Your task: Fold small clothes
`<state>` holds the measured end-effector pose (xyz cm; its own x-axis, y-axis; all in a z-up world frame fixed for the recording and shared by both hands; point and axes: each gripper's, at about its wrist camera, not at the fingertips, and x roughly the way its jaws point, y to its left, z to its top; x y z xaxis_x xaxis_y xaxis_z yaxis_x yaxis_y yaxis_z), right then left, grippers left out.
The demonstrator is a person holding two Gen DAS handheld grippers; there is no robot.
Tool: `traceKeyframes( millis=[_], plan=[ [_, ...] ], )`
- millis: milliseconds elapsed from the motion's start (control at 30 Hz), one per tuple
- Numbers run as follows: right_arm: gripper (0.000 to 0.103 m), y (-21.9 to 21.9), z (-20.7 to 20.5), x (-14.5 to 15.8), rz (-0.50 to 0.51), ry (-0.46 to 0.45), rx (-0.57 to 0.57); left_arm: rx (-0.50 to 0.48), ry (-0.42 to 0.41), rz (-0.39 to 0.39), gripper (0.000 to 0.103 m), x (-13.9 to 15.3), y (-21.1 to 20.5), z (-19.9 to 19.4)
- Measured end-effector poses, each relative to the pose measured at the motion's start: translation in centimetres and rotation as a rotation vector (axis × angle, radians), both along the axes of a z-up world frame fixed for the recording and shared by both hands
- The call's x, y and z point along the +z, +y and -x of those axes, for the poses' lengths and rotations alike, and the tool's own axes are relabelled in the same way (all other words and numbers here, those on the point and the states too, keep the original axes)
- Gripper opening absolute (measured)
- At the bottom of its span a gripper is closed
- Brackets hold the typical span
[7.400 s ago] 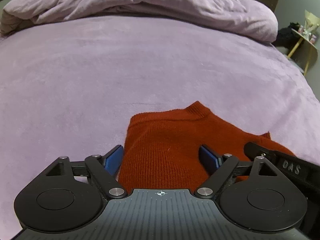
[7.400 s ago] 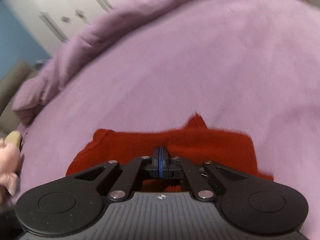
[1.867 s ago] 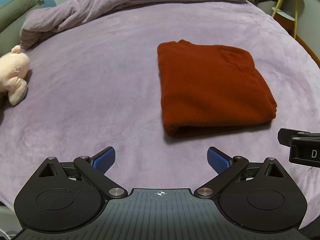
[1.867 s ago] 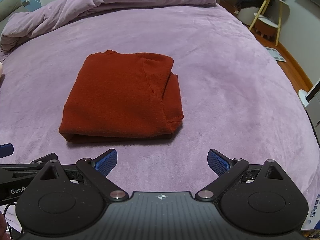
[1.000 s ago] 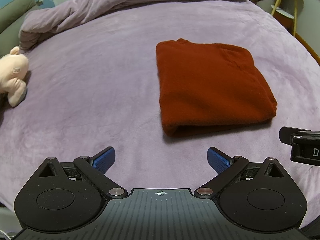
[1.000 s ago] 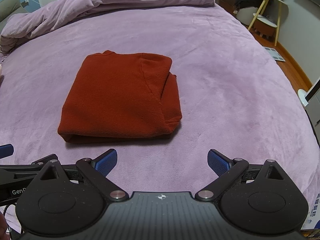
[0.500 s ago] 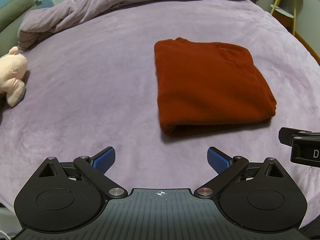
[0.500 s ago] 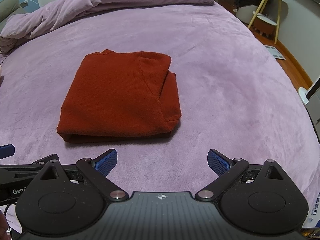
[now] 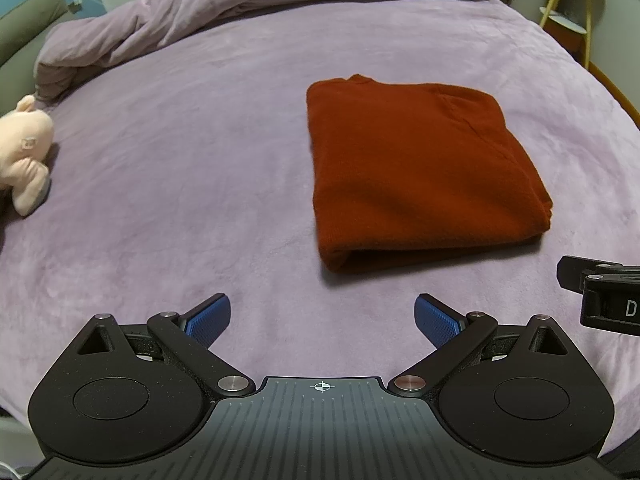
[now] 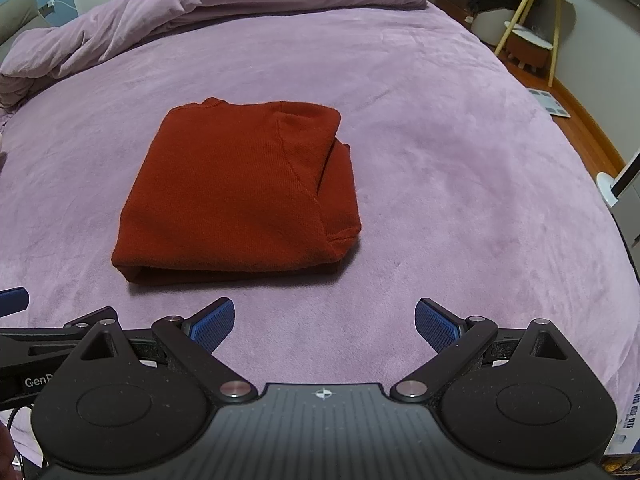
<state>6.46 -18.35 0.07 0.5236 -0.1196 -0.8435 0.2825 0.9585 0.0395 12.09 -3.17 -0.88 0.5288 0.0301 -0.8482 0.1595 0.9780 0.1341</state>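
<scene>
Both tongs, left (image 9: pixel 322 318) and right (image 10: pixel 324 320), gape wide and empty, the folded red sweater (image 10: pixel 236 196) lying just ahead

Rust-red knit sweater (image 9: pixel 420 168) (image 10: pixel 240 196), folded into a flat rectangle, lying ahead of the right gripper (image 10: pixel 324 320), apart from it.

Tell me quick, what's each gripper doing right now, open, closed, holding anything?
Left gripper: open, holding nothing.
Right gripper: open, holding nothing.
The folded red sweater lies free on the bed.
</scene>
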Motion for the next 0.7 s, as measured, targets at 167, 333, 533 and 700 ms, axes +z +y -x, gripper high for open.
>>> traceKeyframes(
  millis=[167, 333, 533, 700],
  plan=[
    [0.097, -0.06, 0.06, -0.05, -0.003, -0.002, -0.003, -0.003, 0.003, 0.004, 0.101, -0.07, -0.06, -0.03],
    [0.097, -0.13, 0.06, -0.09, -0.004, -0.004, -0.003, -0.010, -0.005, 0.002, 0.101, -0.10, -0.11, 0.01],
    [0.097, -0.17, 0.11, -0.18, -0.005, -0.002, -0.005, -0.020, -0.027, -0.011, 0.101, -0.09, -0.33, 0.39],
    [0.097, -0.17, 0.14, -0.18, -0.004, -0.002, -0.009, -0.029, -0.040, -0.017, 0.101, 0.07, -0.46, 0.57]
  ],
)
